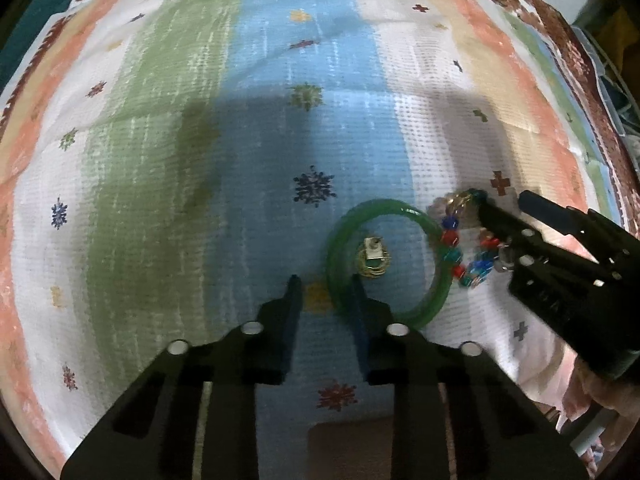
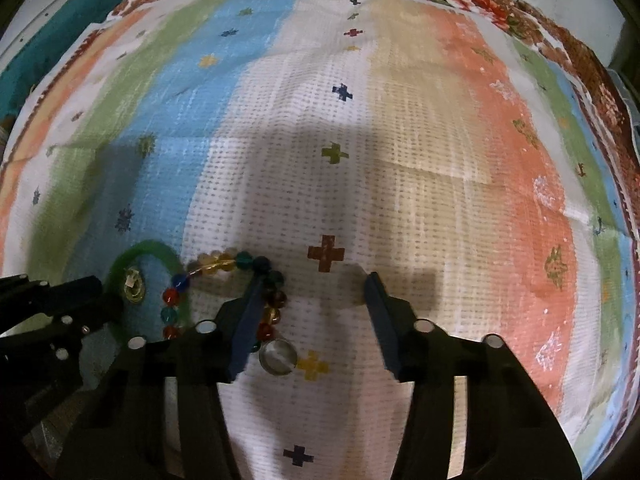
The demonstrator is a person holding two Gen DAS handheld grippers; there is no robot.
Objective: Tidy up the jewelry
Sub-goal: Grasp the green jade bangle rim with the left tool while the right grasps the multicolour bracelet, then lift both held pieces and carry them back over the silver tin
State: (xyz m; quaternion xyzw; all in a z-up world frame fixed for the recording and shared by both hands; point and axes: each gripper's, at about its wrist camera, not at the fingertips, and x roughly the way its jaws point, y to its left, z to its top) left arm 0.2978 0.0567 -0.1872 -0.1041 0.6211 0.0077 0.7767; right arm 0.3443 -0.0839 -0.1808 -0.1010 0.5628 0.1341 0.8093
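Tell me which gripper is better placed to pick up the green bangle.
Left: the left gripper has its fingers astride the green bangle rim, while the right gripper sits at the beaded bracelet beside it.

The cloth (image 2: 400, 168) runs in broad stripes — green, sky blue, white, tan and coral — dotted with small crosses and snowflake motifs in navy, olive, rust and yellow, and edged by a brown-and-red floral border. The bangle (image 1: 384, 258) is translucent green, ringing a small gold-toned piece (image 1: 374, 262). The beaded bracelet (image 2: 224, 280) mixes amber, teal, red and blue beads — both grippers are black.
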